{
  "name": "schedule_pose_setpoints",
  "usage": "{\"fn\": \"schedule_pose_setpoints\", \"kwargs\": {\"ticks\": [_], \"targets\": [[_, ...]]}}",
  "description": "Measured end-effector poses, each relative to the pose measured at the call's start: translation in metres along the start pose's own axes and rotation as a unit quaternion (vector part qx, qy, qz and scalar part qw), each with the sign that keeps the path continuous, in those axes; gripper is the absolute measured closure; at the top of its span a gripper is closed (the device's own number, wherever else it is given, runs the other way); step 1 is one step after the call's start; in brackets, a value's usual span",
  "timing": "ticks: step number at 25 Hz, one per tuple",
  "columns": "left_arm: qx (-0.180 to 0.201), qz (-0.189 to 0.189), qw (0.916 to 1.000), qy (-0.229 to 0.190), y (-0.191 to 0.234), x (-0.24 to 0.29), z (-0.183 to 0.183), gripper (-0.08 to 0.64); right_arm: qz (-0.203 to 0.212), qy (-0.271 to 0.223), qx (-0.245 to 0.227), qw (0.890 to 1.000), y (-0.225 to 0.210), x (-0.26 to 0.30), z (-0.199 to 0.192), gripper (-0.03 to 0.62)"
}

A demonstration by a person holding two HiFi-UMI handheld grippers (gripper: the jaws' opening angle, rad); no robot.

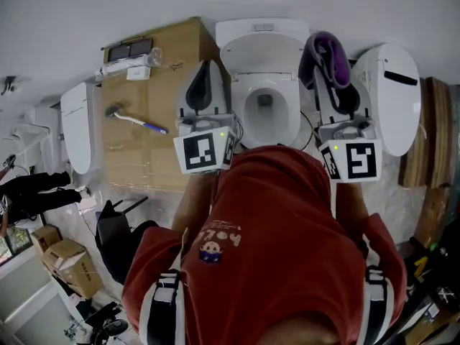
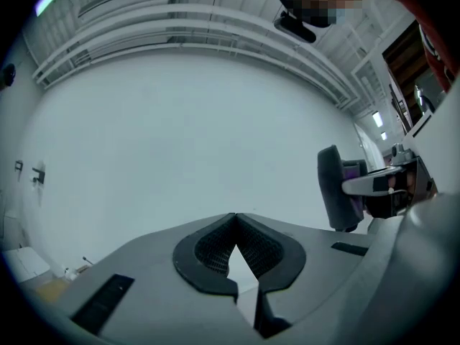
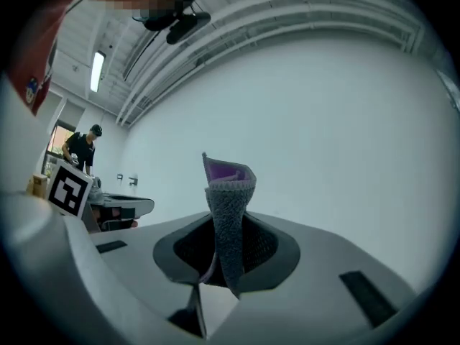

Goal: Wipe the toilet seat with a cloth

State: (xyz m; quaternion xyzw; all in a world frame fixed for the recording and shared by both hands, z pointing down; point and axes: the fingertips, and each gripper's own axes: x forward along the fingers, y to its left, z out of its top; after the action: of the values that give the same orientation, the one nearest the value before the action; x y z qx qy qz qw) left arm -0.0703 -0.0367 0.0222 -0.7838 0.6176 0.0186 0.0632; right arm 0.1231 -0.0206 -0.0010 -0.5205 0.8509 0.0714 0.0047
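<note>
A white toilet stands straight ahead with its seat (image 1: 241, 113) ringing the open bowl. Held left of the bowl, my left gripper (image 1: 205, 66) has its jaws shut on nothing. In the left gripper view its tips (image 2: 235, 219) meet against a plain white wall. To the right of the bowl is my right gripper (image 1: 325, 57), shut on a folded grey and purple cloth (image 1: 328, 51). In the right gripper view the cloth (image 3: 228, 192) stands up from between the jaws of the right gripper (image 3: 224, 228). Both grippers are held above the toilet and touch nothing.
A second toilet with its lid (image 1: 394, 95) down stands at the right. A cardboard box (image 1: 154, 149) at the left carries a toilet brush (image 1: 134, 118) and small items. A third toilet (image 1: 76, 128) is further left. A person (image 3: 82, 146) stands far off.
</note>
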Motion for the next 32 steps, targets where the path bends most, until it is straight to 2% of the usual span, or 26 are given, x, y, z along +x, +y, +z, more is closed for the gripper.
{"fn": "schedule_pose_setpoints", "kwargs": {"ticks": [2, 5, 32], "targets": [[0.009, 0.0, 0.9998, -0.02, -0.001, -0.001, 0.015, 0.546, -0.021, -0.033, -0.011, 0.999, -0.004, -0.003, 0.011, 0.526], [0.01, 0.003, 0.9993, -0.034, -0.005, -0.002, 0.026, 0.546, -0.035, -0.052, 0.0, 0.998, -0.007, -0.004, 0.014, 0.526], [0.004, 0.008, 0.9994, -0.034, 0.001, -0.02, 0.025, 0.546, -0.018, -0.036, -0.011, 0.999, 0.014, -0.007, 0.01, 0.526]]}}
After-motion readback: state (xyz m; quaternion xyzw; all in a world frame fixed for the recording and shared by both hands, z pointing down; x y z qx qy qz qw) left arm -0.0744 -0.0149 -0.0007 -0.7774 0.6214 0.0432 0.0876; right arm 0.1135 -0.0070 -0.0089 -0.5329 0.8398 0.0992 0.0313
